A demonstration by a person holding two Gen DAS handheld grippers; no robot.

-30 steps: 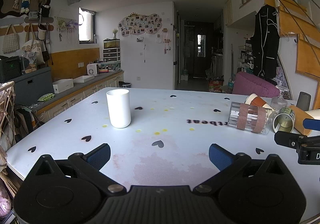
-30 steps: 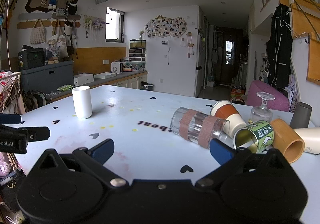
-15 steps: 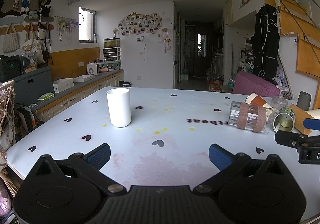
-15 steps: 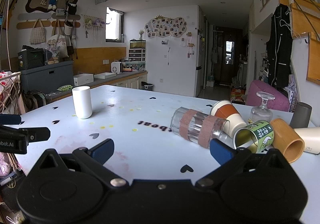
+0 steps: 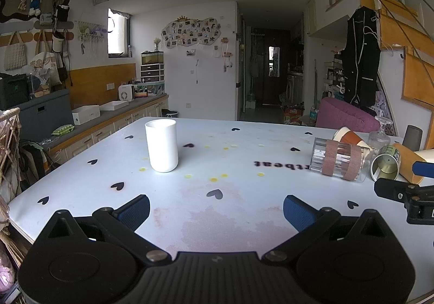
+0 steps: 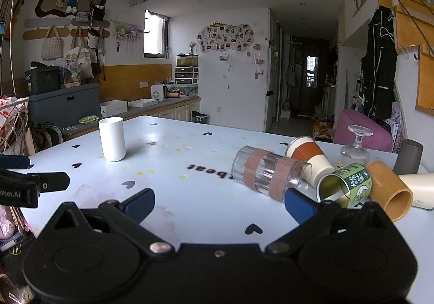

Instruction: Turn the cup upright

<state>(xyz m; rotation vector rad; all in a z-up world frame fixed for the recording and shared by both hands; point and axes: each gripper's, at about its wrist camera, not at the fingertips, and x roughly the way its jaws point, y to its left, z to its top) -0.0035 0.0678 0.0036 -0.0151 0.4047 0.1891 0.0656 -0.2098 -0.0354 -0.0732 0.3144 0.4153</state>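
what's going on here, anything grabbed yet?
Nothing grabbed yet. Both handheld grippers hover over the near edge of the table, jaws wide open and empty: the left gripper and the right gripper. One white cup already stands upright on the left. On the right, a taped clear glass lies on its side beside a tipped orange-and-white paper cup, a green printed cup and a wooden cup. The right gripper sits nearest that pile.
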